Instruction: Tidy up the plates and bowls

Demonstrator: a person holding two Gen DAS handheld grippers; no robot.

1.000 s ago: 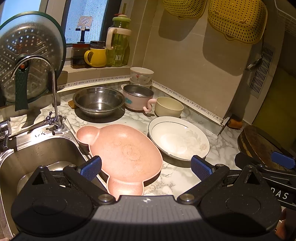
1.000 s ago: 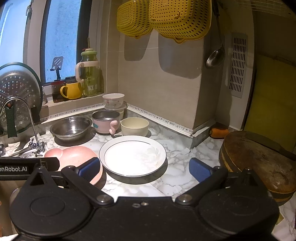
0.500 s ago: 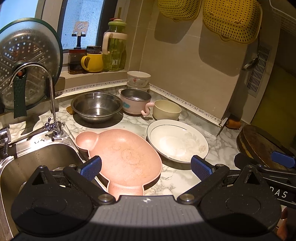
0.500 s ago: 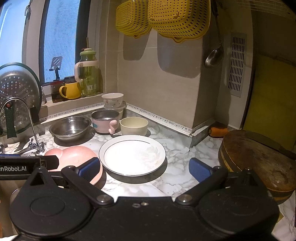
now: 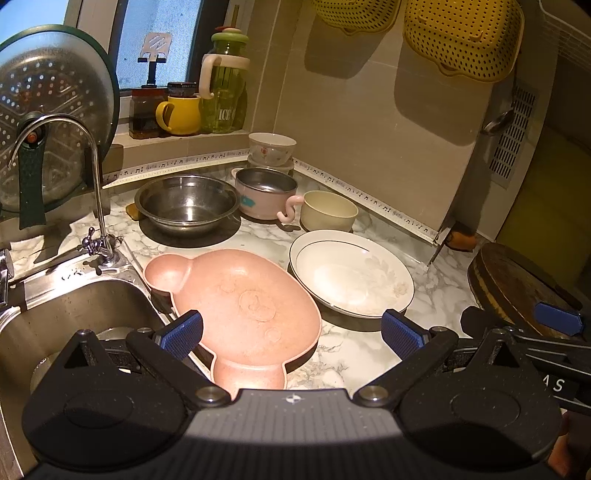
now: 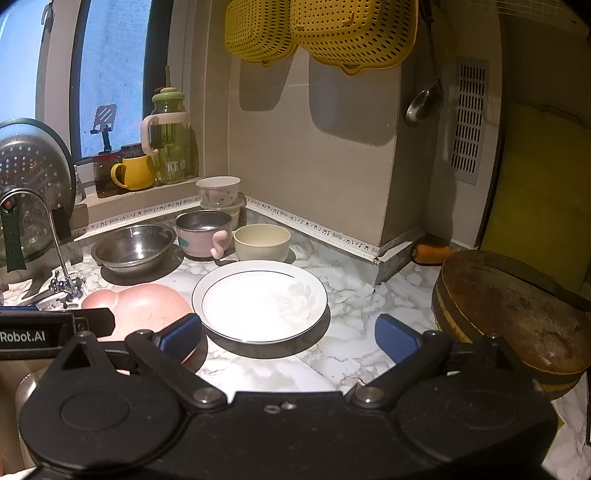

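Note:
A pink animal-shaped plate [image 5: 240, 306] [image 6: 144, 306] lies on the marble counter beside the sink. A white plate [image 5: 351, 273] [image 6: 260, 301] lies to its right. Behind them stand a steel bowl [image 5: 186, 203] [image 6: 133, 247], a pink steel-lined handled bowl [image 5: 266, 192] [image 6: 203, 232], a cream bowl [image 5: 328, 210] [image 6: 262, 242] and stacked white bowls [image 5: 272, 149] [image 6: 218, 194]. My left gripper [image 5: 291, 330] is open and empty, just above the pink plate's near end. My right gripper [image 6: 288, 334] is open and empty, in front of the white plate.
The sink [image 5: 66, 306] and tap [image 5: 94, 192] are at the left. A round wooden board [image 6: 517, 314] lies at the right. A metal colander [image 5: 48, 110], yellow mug [image 5: 181, 114] and green jug [image 5: 225, 85] stand at the back. Yellow baskets [image 6: 317, 26] hang on the wall.
The left gripper has drifted slightly, so the dishes sit a little lower in its view. The right gripper has barely moved. Both stay open.

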